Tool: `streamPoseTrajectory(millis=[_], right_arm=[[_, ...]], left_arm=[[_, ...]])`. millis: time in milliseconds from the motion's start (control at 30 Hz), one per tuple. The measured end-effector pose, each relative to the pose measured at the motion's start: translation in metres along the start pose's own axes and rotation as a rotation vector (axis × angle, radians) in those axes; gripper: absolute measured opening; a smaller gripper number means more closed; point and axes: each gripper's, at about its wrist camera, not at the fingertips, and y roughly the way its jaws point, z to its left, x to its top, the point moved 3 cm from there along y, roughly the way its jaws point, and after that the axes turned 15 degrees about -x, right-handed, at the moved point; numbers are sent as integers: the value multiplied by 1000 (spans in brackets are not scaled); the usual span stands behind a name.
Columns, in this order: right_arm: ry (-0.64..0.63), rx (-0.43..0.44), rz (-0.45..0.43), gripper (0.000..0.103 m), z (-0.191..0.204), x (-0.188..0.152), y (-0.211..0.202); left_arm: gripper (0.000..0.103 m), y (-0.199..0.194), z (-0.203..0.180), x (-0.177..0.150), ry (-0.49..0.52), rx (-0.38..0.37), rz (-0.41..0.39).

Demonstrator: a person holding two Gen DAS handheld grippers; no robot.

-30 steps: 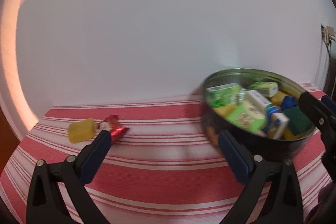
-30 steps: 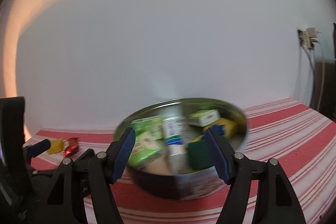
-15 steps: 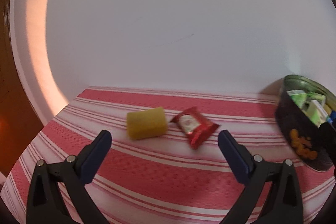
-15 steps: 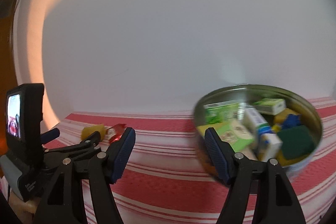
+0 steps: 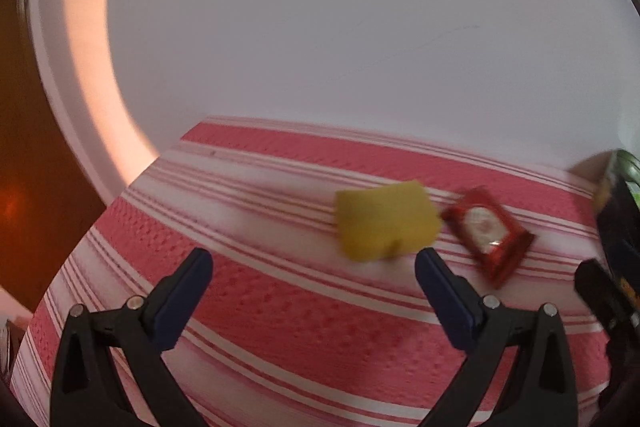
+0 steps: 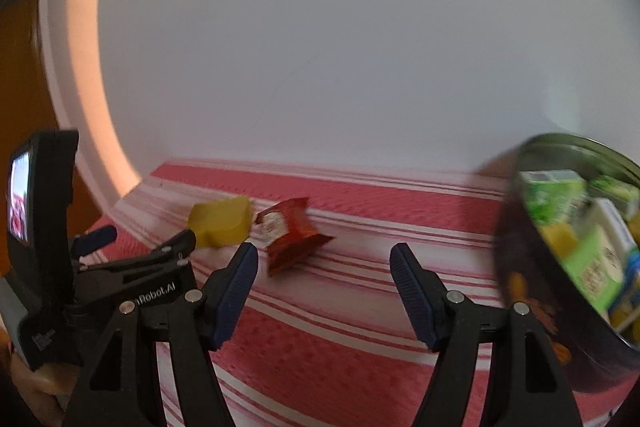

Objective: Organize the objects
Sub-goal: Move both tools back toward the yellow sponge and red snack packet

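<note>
— On the striped counter [image 5: 280, 307], near the back wall [image 5: 360, 27]: where does the sponge [image 5: 384, 225] lie?

— Just ahead of the left gripper [image 5: 314, 267], toward its right finger. Its long axis runs roughly across the view, left to right. The sachet [image 5: 490, 233] lies just beside it on the right, long axis angled from upper left down to lower right; whether the two touch is blurred.

— And the fingers?

— Left fingers [image 5: 188, 291] are spread wide, nothing between them. The right gripper [image 6: 324, 259] is likewise wide and empty, with the sachet [image 6: 288, 233] ahead near its left finger and the sponge [image 6: 220, 221] further left.

— The tin [image 6: 560, 267]?

— Far right, well apart from the sachet, crowded with small boxes [image 6: 588, 259]. In the left view only its dark wall shows at the edge [image 5: 616, 219].

— Room to move?

— Bare cloth between sachet and tin, and in front of both items. The counter's left edge falls away left of the sponge.
</note>
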Motion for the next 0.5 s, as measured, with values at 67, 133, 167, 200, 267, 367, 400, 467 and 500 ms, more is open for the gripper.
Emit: streamPoseTrajectory(millis=[67,133,167,200,267,367,400,467,500], right_arm=[[-49,10,26,71,13,2,10],[-100,11,65,71,25,5,26],[-115,13,80,71,27,6,32],[-129,17,97,71,31,7,39],[-167,14,126,71,39,10,52],[-208,3,159,71,48,13,67],[-221,-3,168,71,51,14,72],[-253,-17,184,71,57,17,81],[-262,-21,193,71,58,18,85]], left_arm=[[102,5,10,1,-13,33,18],[102,9,17,2,-24,52,35],[102,11,22,2,-34,61,44],[102,13,26,2,-47,69,52],[102,16,33,1,-67,74,66],[102,18,36,1,-78,75,70],[102,18,36,2,-76,75,70],[102,18,34,2,-70,74,71],[102,19,34,2,-69,74,71]])
